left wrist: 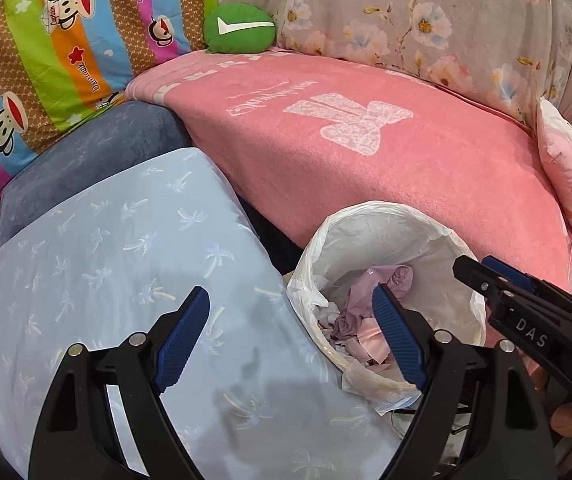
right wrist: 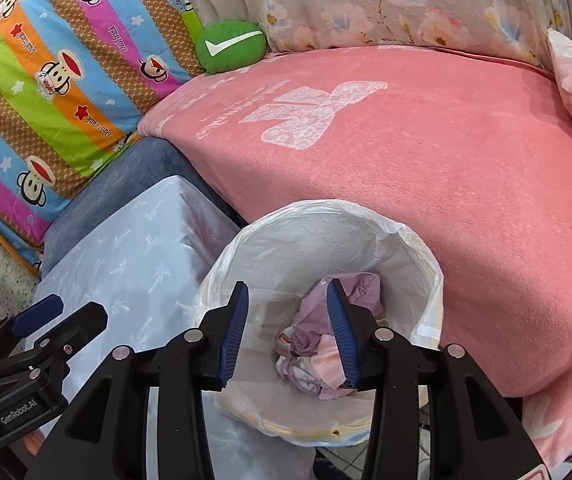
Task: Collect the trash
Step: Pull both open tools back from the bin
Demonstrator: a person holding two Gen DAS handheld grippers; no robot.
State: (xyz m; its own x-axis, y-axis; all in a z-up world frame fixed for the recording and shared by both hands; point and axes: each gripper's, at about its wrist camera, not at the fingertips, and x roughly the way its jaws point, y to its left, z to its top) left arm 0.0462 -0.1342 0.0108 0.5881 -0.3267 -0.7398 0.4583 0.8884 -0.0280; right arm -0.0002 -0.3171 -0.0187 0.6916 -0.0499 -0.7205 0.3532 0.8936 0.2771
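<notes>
Left wrist view: left gripper (left wrist: pixel 292 336) hangs with jaws wide apart, nothing between them, over the pale blue palm-print cloth (left wrist: pixel 125 280) and the near rim of the round bin lined with a white plastic bag (left wrist: pixel 370 216). Crumpled lilac and pink wrappers and paper scraps (left wrist: pixel 360 300) lie inside the bin. Right gripper (left wrist: pixel 498 280) enters from the right, marked "DAS".

Right wrist view: right gripper (right wrist: pixel 288 332) hovers over the bin mouth, jaws apart and empty, trash (right wrist: pixel 318 344) below. Bin sits against the pink blanket-covered sofa seat (right wrist: pixel 426 160). Trash looks light, soft, crushable; pinch a raised fold. Liner is thin and slippery, likely tears; grab at bunched rim. Left gripper reads "GenRobot.AI". Striped monkey-print quilt (right wrist: pixel 65 72) reads "Paul Frank".
</notes>
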